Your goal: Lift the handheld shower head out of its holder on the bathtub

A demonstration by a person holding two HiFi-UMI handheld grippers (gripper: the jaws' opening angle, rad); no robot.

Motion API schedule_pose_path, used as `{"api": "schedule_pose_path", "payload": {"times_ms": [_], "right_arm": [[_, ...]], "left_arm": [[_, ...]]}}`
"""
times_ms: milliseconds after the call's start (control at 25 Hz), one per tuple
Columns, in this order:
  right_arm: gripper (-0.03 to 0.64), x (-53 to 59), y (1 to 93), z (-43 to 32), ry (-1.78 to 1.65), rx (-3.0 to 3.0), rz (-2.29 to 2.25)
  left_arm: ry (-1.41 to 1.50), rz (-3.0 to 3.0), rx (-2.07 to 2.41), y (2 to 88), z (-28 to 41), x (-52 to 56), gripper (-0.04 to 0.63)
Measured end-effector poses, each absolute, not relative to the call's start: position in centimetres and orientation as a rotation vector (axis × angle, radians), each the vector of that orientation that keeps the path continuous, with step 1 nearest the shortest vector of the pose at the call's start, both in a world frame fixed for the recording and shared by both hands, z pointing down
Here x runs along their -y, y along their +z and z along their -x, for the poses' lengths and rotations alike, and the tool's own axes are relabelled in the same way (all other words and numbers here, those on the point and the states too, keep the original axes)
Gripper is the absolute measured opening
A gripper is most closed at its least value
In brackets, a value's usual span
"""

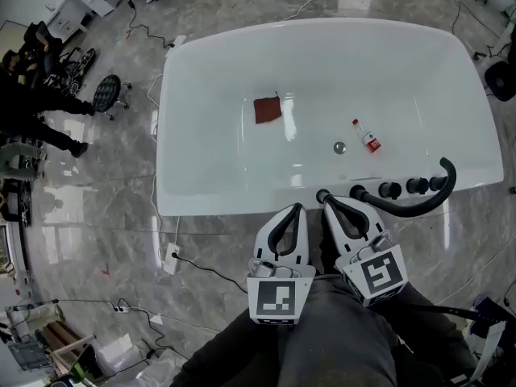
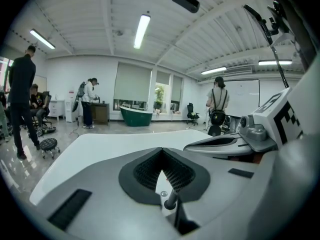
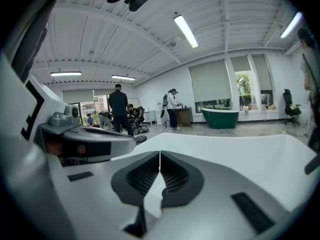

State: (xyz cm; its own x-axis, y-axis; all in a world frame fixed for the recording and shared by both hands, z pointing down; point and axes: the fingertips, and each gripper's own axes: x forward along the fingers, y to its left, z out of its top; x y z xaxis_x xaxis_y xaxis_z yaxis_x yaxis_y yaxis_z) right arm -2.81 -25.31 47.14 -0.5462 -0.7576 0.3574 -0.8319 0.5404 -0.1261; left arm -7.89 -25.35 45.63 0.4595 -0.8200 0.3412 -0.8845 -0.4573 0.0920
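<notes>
A white bathtub [image 1: 201, 192] lies across the head view. On its near rim at the right sit three black knobs [image 1: 416, 186]. Beside them the black handheld shower head [image 1: 403, 207] runs along the rim and curves up at its right end. My left gripper [image 1: 297, 208] is shut and empty, with its tips over the tub's near edge. My right gripper [image 1: 329, 201] is shut and empty too, its tips just beside the shower piece's left end. The left gripper view shows shut jaws [image 2: 161, 150] over the white rim [image 2: 100, 144]. The right gripper view shows the same [image 3: 159, 153].
Inside the tub lie a red cloth [image 1: 267, 110], a small bottle [image 1: 367, 136] and the drain [image 1: 339, 147]. Cables and a power strip [image 1: 171, 256] lie on the marble floor at the left. People stand beyond, near a stool [image 1: 106, 93].
</notes>
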Motion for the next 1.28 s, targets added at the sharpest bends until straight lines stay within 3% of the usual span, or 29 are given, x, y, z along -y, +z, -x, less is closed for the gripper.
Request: {"api": "schedule_pose_path", "payload": {"times_ms": [160, 320, 440, 1280], "right_arm": [[0.013, 25.8, 49.1, 2.6, 0.391, 2.496, -1.350], [0.115, 25.9, 51.3, 2.5, 0.404, 2.469, -1.344], [0.138, 26.1, 53.6, 2.2, 0.407, 2.470, -1.348], [0.132, 28.1, 59.2, 3.3, 0.338, 2.435, -1.272]], "left_arm": [[0.367, -2.452, 1.471, 47.6, 8.0, 25.7, 0.003], [0.378, -2.437, 1.465, 49.4, 7.8, 25.4, 0.003], [0.390, -2.429, 1.462, 51.3, 7.7, 25.5, 0.003], [0.465, -2.382, 1.461, 55.9, 8.8, 28.2, 0.003]]}}
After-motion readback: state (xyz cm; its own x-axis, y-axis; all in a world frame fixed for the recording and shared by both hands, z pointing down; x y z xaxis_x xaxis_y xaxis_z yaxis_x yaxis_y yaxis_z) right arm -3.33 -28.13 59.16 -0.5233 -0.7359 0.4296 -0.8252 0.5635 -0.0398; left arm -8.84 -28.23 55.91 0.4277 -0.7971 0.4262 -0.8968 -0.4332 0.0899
